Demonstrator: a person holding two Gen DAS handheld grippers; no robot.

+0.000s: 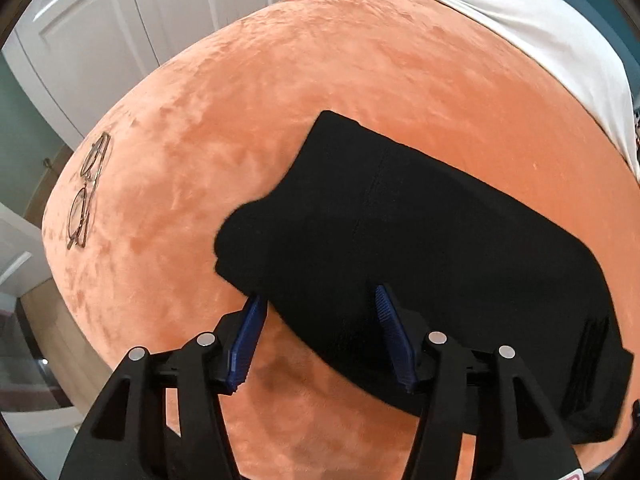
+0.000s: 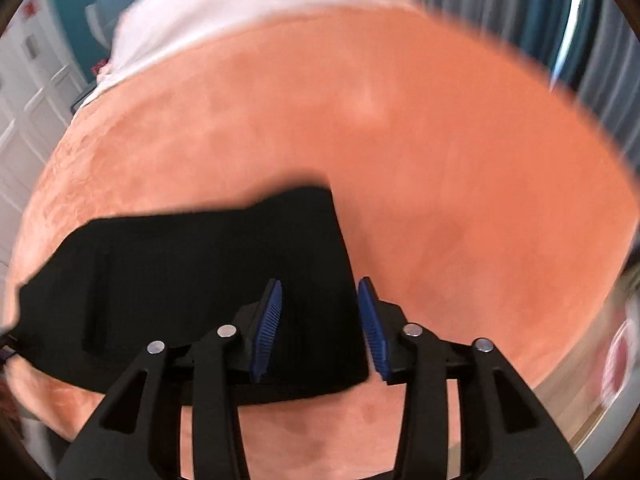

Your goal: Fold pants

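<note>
The black pants [image 1: 420, 248] lie folded into a long band on the orange plush bed cover [image 1: 280, 100]. My left gripper [image 1: 318, 296] is open, its blue pads astride the near left edge of the fabric, holding nothing. In the right wrist view the pants [image 2: 192, 280] fill the lower left, with their right end near the centre. My right gripper [image 2: 320, 288] is open above that right end, its pads apart with fabric below them. This view is motion-blurred.
A pair of glasses [image 1: 86, 192] lies on the cover at the far left edge. A white pillow or sheet [image 1: 540, 40] lies at the bed's far side, also in the right wrist view [image 2: 224, 12]. White wardrobe doors [image 1: 100, 20] stand beyond the bed.
</note>
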